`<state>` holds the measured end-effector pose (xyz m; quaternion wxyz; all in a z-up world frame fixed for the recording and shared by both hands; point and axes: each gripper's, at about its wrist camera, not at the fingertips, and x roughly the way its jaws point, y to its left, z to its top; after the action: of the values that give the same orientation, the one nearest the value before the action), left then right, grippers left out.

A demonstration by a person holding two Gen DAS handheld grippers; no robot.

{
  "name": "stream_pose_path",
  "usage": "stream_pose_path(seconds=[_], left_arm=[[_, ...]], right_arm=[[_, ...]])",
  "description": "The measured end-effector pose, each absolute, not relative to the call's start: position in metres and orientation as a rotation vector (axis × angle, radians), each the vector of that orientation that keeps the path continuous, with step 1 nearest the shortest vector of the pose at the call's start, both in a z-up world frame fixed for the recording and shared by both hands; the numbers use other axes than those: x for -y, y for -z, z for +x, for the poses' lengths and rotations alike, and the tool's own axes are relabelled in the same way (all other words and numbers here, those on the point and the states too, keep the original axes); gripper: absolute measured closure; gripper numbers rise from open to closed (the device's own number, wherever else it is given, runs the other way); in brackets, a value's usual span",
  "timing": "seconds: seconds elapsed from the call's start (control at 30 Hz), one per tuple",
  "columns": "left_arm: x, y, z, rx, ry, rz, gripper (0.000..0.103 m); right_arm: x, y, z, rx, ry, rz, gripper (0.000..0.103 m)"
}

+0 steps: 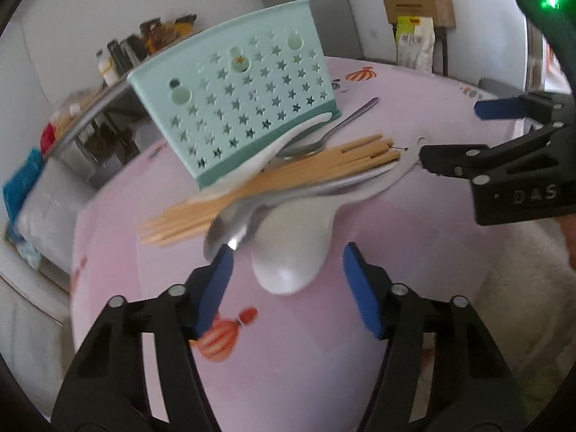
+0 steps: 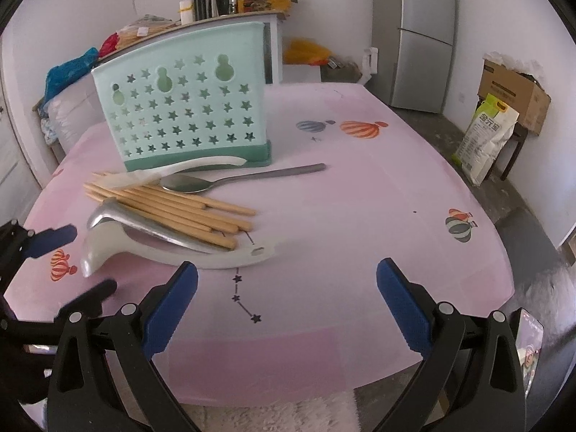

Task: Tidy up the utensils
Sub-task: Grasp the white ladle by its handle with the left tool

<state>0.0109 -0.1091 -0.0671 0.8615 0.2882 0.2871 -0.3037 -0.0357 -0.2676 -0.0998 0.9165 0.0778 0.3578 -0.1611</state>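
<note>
A mint green utensil holder [image 1: 244,93] [image 2: 187,108] with star holes stands on the pink table. In front of it lie several wooden chopsticks [image 1: 259,187] [image 2: 169,208], a metal spoon [image 1: 234,226] [image 2: 144,226], a second metal spoon [image 1: 324,136] [image 2: 230,180], a white soup spoon [image 1: 291,252] [image 2: 172,255] and a second white spoon [image 1: 288,140] [image 2: 194,163]. My left gripper [image 1: 284,266] is open, its fingers on either side of the white soup spoon's bowl. My right gripper [image 2: 288,288] is open and empty, near the white spoon's handle end.
The pink tablecloth [image 2: 360,216] has balloon prints. A cluttered shelf [image 2: 223,0] stands behind the table. A fridge [image 2: 424,36], a cardboard box [image 2: 511,93] and a bag [image 2: 482,136] are at the right. A phone [image 2: 529,349] shows at the lower right.
</note>
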Motion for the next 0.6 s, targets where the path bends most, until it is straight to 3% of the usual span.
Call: stream_pose_path(seconds=[0.03,0.07,0.2,0.6], left_arm=[[0.111,0.067,0.01,-0.592,0.63,0.624,0.058],[0.115,0.068,0.012,-0.589,0.621,0.65,0.07],[0.122,0.064,0.003,-0.535,0.551,0.783,0.092],[0.11,0.069,0.025,-0.62,0.578,0.61,0.095]], right_arm=[[0.269,0.101,-0.035,-0.737,0.334,0.165,0.006],[0.27,0.101,-0.035,-0.739,0.336,0.169,0.006],[0.273,0.102,-0.036,-0.738,0.346,0.174,0.006],[0.283,0.104,-0.034,-0.744,0.379,0.18,0.006]])
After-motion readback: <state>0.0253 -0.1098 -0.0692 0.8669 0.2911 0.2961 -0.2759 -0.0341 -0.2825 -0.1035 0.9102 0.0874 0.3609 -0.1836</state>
